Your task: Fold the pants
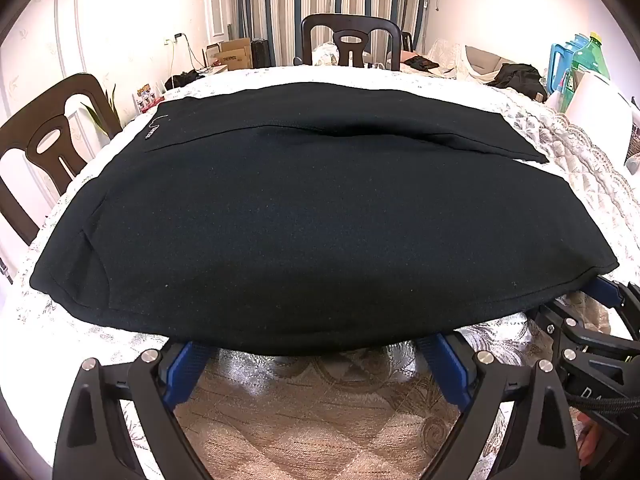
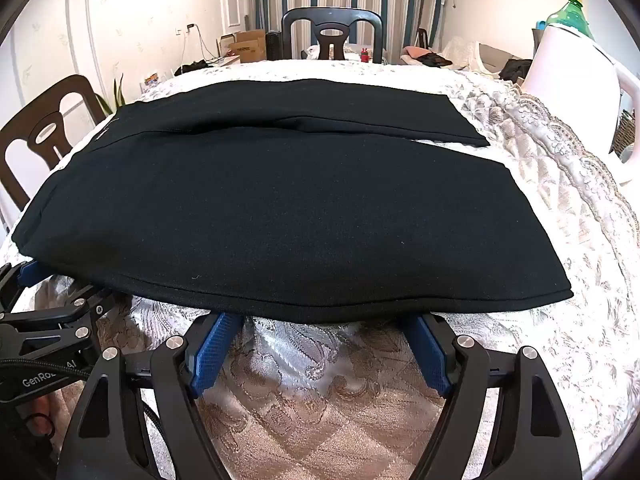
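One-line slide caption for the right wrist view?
Open right gripper at the near edge of black pants spread on a lace-covered table.

The strip of desk [image 2: 320,408] in front of the black pants [image 2: 280,208] lies bare, giving both tools room along the near hem. Right of the pants, a white jug [image 2: 576,80] and green bottle [image 2: 572,16] crowd the edge; chairs [image 2: 332,32] stand behind and left of them.

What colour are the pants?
Black, plain all over; the pants show best in the right wrist view.
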Demonstrator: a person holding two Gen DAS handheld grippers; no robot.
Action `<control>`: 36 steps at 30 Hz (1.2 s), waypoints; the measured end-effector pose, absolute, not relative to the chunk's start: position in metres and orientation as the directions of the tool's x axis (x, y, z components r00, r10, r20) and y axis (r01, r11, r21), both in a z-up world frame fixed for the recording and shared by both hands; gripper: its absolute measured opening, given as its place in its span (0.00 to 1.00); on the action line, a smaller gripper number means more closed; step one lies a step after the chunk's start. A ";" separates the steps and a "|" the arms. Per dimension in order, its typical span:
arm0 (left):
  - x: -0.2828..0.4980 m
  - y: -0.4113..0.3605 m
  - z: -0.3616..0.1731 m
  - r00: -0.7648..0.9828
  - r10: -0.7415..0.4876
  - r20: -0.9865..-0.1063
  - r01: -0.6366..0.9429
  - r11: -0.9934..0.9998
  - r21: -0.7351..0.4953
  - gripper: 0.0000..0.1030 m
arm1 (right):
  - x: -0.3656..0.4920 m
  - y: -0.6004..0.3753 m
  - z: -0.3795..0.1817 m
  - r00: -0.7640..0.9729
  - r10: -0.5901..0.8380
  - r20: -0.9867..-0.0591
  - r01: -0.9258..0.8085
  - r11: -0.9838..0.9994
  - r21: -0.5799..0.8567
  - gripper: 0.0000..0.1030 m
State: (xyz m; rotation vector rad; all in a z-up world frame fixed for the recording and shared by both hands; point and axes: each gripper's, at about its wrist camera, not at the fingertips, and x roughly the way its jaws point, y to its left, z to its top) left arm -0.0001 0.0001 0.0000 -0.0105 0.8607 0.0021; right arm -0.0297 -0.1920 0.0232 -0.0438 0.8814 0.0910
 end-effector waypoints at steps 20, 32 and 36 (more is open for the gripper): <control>0.000 0.001 -0.001 0.655 0.018 -0.755 -0.026 1.000 0.002 0.95 | -0.030 -0.192 0.023 0.633 0.061 -0.772 -0.098 0.995 -0.002 0.76; 0.000 0.001 0.000 0.654 0.020 -0.756 -0.027 1.000 0.003 0.95 | -0.030 -0.192 0.023 0.633 0.061 -0.772 -0.097 0.995 -0.001 0.76; 0.000 0.001 0.000 0.654 0.020 -0.756 -0.027 1.000 0.004 0.95 | -0.030 -0.192 0.023 0.633 0.061 -0.772 -0.098 0.995 -0.001 0.76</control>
